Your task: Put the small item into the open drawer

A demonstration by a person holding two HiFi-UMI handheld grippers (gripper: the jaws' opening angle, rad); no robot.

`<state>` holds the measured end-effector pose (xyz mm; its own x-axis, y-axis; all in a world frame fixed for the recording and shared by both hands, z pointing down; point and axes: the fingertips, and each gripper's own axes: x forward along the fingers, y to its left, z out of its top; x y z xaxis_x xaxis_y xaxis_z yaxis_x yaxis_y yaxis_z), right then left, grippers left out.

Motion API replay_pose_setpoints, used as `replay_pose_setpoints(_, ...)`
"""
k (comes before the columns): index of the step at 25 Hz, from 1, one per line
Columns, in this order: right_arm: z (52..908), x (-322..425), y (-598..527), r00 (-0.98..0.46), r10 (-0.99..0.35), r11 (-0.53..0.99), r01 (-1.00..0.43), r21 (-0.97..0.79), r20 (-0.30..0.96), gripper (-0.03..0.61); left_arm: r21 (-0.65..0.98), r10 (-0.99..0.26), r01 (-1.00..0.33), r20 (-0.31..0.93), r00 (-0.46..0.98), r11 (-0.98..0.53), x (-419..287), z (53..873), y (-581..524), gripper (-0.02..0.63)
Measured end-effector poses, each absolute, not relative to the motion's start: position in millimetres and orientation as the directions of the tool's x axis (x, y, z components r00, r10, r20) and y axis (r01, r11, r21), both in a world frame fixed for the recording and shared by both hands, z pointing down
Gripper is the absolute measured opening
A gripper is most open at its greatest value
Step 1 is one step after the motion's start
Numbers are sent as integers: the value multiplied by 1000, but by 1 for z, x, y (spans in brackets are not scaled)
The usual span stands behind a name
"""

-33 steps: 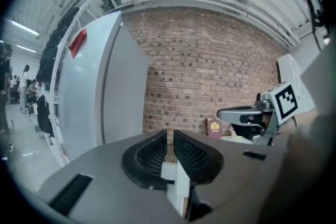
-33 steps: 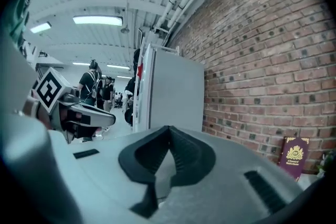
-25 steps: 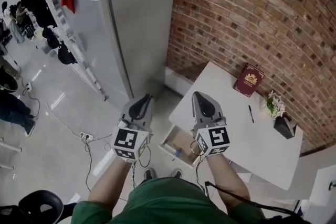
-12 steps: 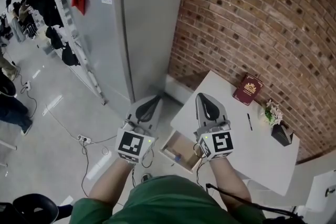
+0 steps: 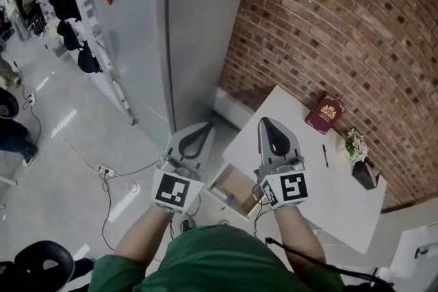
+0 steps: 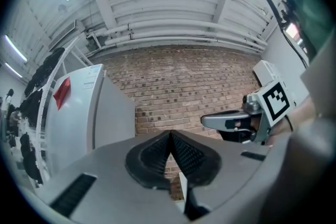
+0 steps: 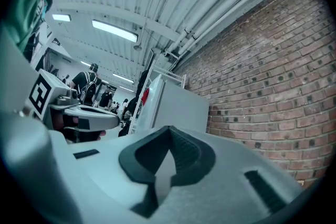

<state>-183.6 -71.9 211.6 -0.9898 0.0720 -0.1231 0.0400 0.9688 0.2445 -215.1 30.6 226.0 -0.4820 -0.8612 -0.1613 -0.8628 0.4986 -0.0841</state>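
- My left tool [image 5: 203,128]: grey jaws pressed together with nothing between them, held over the floor beside the white table [image 5: 335,188].
- My right tool [image 5: 267,124]: jaws likewise closed and empty, above the table's near edge.
- Open light-wood drawer [image 5: 239,182]: pulled out from the table, below and between both tools.
- Small blue item [image 5: 230,200]: lying inside the drawer near its outer end, too small to identify.

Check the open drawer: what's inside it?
A small blue item lies in the drawer; the rest visible is bare wood. The right gripper covers its right end.
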Motion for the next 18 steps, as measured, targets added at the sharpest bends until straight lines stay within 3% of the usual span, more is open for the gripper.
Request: replay_pose_setpoints(18, 229, -184, -91, -995, 33, 979, 12, 206, -98, 3, -78, -849, -847, -108, -517, 525, -228, 248, 18, 9)
